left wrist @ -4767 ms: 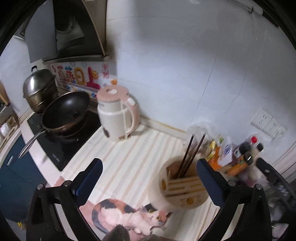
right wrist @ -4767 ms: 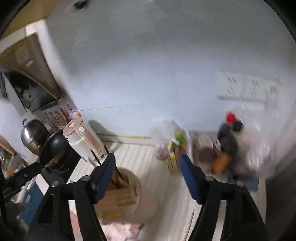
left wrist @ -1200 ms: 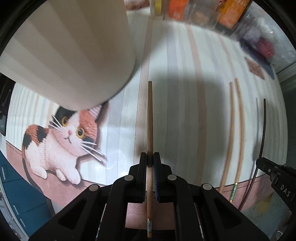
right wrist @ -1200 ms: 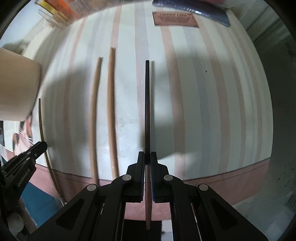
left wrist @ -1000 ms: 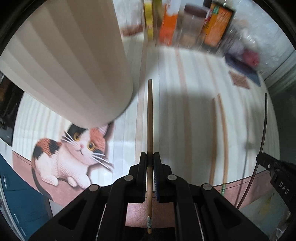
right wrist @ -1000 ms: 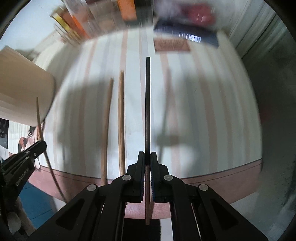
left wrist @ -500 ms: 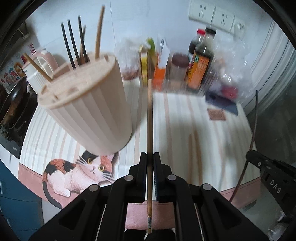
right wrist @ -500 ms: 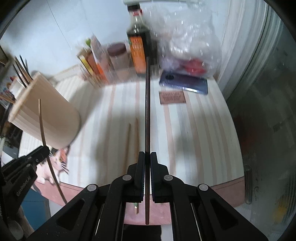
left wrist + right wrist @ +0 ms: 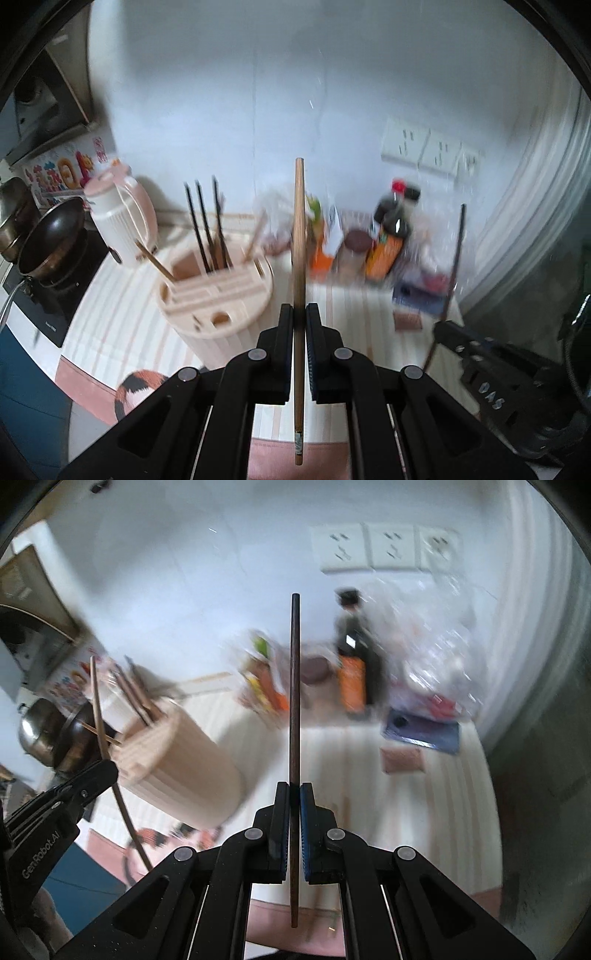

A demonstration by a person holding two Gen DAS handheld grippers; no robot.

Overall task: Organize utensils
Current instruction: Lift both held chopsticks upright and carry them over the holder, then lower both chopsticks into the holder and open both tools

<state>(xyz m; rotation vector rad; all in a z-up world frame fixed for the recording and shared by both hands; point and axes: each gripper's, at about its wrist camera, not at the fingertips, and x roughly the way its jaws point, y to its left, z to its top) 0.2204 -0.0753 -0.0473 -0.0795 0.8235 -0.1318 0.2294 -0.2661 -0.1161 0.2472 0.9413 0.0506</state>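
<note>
My left gripper (image 9: 299, 314) is shut on a light wooden chopstick (image 9: 299, 236), held upright above the counter. My right gripper (image 9: 294, 794) is shut on a dark chopstick (image 9: 294, 686), also upright. The round beige utensil holder (image 9: 214, 295) stands left of centre with several dark and wooden chopsticks in its slots; it also shows in the right wrist view (image 9: 177, 768). Two wooden chopsticks (image 9: 346, 808) lie on the striped mat, mostly hidden behind my right gripper.
A pink and white kettle (image 9: 122, 218), a dark wok (image 9: 51, 236) and a steel pot (image 9: 11, 206) stand at the left. Sauce bottles and jars (image 9: 388, 240) line the back wall. A phone (image 9: 424, 731) and a small brown pad (image 9: 400, 758) lie at the right.
Both grippers have lifted their chopsticks off the mat and tilted up from looking down at the counter to looking at the back wall. The holder's top has come into view.
</note>
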